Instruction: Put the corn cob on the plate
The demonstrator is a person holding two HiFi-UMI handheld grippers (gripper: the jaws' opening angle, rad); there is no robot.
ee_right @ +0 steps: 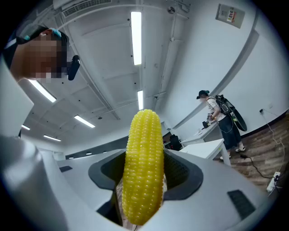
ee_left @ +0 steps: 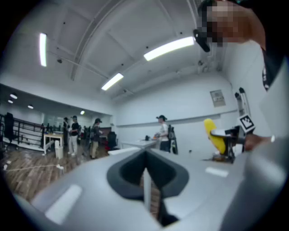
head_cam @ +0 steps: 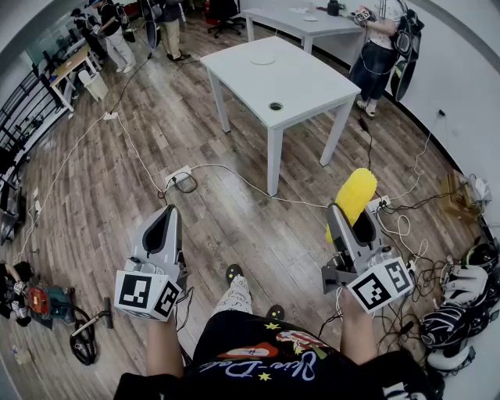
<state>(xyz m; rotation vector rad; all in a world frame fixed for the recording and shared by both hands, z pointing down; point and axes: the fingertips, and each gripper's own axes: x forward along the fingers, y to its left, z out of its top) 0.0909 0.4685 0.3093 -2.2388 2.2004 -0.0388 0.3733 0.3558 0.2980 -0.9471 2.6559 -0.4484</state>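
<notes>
My right gripper [head_cam: 349, 212] is shut on a yellow corn cob [head_cam: 353, 197], which stands nearly upright between its jaws and sticks out above them. In the right gripper view the corn cob [ee_right: 143, 167] fills the gap between the dark pads. A white plate [head_cam: 263, 59] lies on the white table [head_cam: 312, 86], far ahead of both grippers. My left gripper [head_cam: 166, 223] is held level at the lower left, shut with nothing in it; in its own view the jaws meet at a thin seam. The corn cob [ee_left: 214, 134] and right gripper also show at the right of that view.
The table has a round cable hole [head_cam: 275, 106] near its front edge. Cables and a power strip [head_cam: 178, 176] lie on the wooden floor between me and the table. Helmets [head_cam: 461, 305] are piled at the right. People stand by the far table [head_cam: 301, 22] and at the back left.
</notes>
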